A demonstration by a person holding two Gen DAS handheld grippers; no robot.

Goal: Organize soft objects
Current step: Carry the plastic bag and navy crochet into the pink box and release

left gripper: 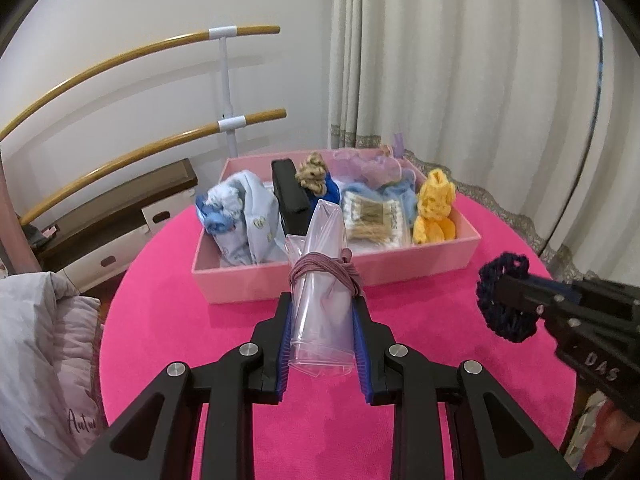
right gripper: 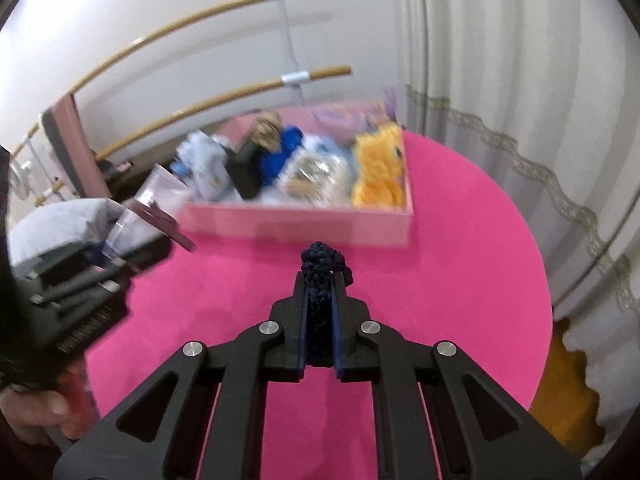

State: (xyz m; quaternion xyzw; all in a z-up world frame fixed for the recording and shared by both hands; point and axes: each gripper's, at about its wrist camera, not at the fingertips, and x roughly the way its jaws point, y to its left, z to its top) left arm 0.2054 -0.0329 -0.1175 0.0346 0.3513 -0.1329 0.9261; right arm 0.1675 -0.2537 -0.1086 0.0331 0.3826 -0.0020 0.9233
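Observation:
My left gripper (left gripper: 322, 300) is shut on a clear plastic bag (left gripper: 322, 320) wound with mauve hair ties (left gripper: 324, 270), held above the pink table just in front of the pink box (left gripper: 336, 276). My right gripper (right gripper: 320, 280) is shut on a dark navy crocheted scrunchie (right gripper: 324, 264), held above the table in front of the box (right gripper: 296, 222); it also shows in the left wrist view (left gripper: 506, 298). The left gripper with its bag (right gripper: 154, 196) shows at the left of the right wrist view.
The box holds a light blue cloth (left gripper: 248, 216), a black case (left gripper: 290, 196), a beige scrunchie (left gripper: 314, 174), a pack of cotton swabs (left gripper: 376, 220), an orange knitted toy (left gripper: 434, 208) and purple fabric (left gripper: 368, 166). The round pink table (left gripper: 168, 320) has a grey cushion (left gripper: 40, 344) to the left and curtains (left gripper: 460, 60) behind.

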